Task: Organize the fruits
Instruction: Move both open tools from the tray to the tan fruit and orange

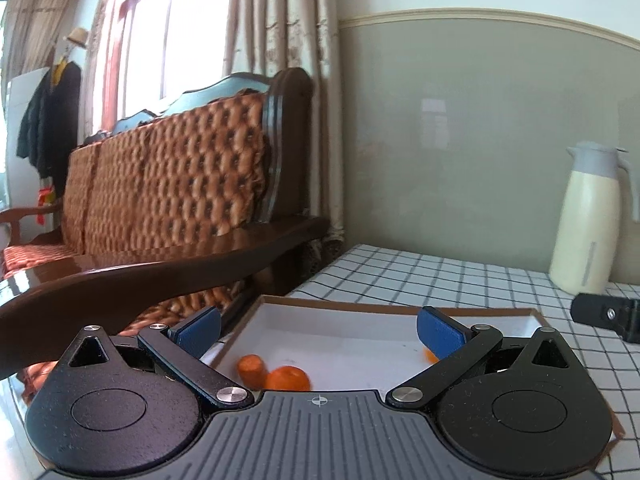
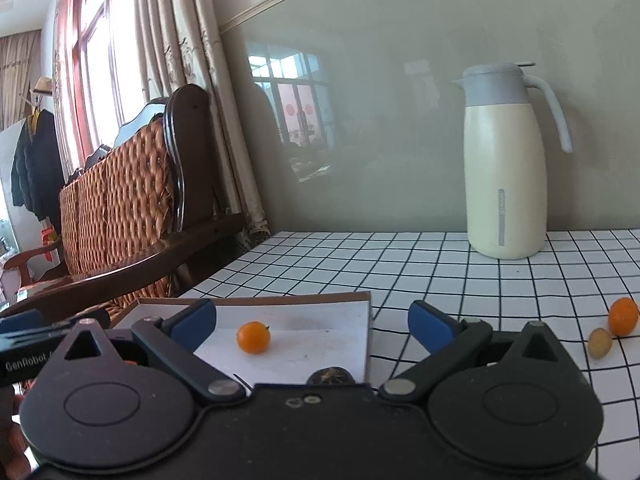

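A shallow white box with a brown rim (image 1: 344,332) lies on the checked tablecloth. In the left wrist view it holds a carrot piece (image 1: 251,369), an orange fruit (image 1: 289,378) and another orange fruit (image 1: 429,355) half hidden behind the right finger. My left gripper (image 1: 319,332) is open and empty above the box. In the right wrist view the box (image 2: 320,344) holds a small orange fruit (image 2: 253,337) and a dark fruit (image 2: 330,376) at its near edge. My right gripper (image 2: 313,326) is open and empty over the box's right edge. An orange fruit (image 2: 622,316) and a small yellowish fruit (image 2: 599,343) lie on the cloth at right.
A cream thermos jug (image 2: 505,160) stands at the back of the table by the grey wall; it also shows in the left wrist view (image 1: 588,220). A wooden sofa with a woven cushion (image 1: 160,184) stands left of the table. The right gripper's tip (image 1: 608,316) shows in the left wrist view.
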A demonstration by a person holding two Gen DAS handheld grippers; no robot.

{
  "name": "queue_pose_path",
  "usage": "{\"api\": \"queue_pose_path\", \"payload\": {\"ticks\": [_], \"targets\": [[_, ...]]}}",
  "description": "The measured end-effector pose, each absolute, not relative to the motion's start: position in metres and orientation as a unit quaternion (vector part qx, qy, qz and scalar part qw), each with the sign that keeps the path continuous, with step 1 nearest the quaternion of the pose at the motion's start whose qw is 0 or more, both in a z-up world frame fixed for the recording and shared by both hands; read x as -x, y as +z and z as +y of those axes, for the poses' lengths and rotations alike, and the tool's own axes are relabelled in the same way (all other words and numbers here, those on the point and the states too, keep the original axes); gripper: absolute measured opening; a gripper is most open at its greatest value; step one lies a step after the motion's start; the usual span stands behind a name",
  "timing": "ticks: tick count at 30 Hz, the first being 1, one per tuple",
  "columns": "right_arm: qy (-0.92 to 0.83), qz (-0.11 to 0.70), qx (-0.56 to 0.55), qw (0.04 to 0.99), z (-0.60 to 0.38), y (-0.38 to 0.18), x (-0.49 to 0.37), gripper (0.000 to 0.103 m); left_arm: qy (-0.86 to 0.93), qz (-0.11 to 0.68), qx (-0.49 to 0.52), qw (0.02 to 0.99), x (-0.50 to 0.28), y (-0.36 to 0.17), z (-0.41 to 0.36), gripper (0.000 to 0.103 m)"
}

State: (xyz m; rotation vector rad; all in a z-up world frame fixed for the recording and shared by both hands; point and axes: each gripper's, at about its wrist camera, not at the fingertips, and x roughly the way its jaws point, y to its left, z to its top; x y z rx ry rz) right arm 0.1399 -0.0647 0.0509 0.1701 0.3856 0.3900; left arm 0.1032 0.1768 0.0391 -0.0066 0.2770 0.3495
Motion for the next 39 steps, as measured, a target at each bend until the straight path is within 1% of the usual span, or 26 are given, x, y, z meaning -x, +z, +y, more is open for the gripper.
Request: {"api": "queue_pose_path", "payload": {"ticks": [11,13,18,23,29,39], "targets": [[0.173,0.207,-0.102,0.958,-0.099,0.054,-0.136,0.097,0.143,0.141,0.008,0.980,-0.093,0.040,0.141,0.103],[0.164,0.202,-0.102,0.960,-0.107,0.054,-0.133,0.094,0.134,0.143,0.010,0.981,-0.092,0.040,0.134,0.103],[0.146,0.198,-0.099,0.964,-0.127,0.055,-0.129,0.080,0.106,0.144,0.014,0.984,-0.094,0.040,0.110,0.103],[0.126,0.201,-0.104,0.966,-0.150,0.053,-0.126,0.078,0.076,0.147,0.005,0.986,-0.100,0.041,0.080,0.103],[0.098,0.202,-0.108,0.968,-0.179,0.051,-0.123,0.078,0.031,0.153,-0.002,0.988,-0.105,0.040,0.039,0.103],[0.058,0.215,-0.109,0.969,-0.222,0.042,-0.119,0.060,-0.030,0.174,-0.018,0.984,-0.116,0.029,-0.022,0.103]]}}
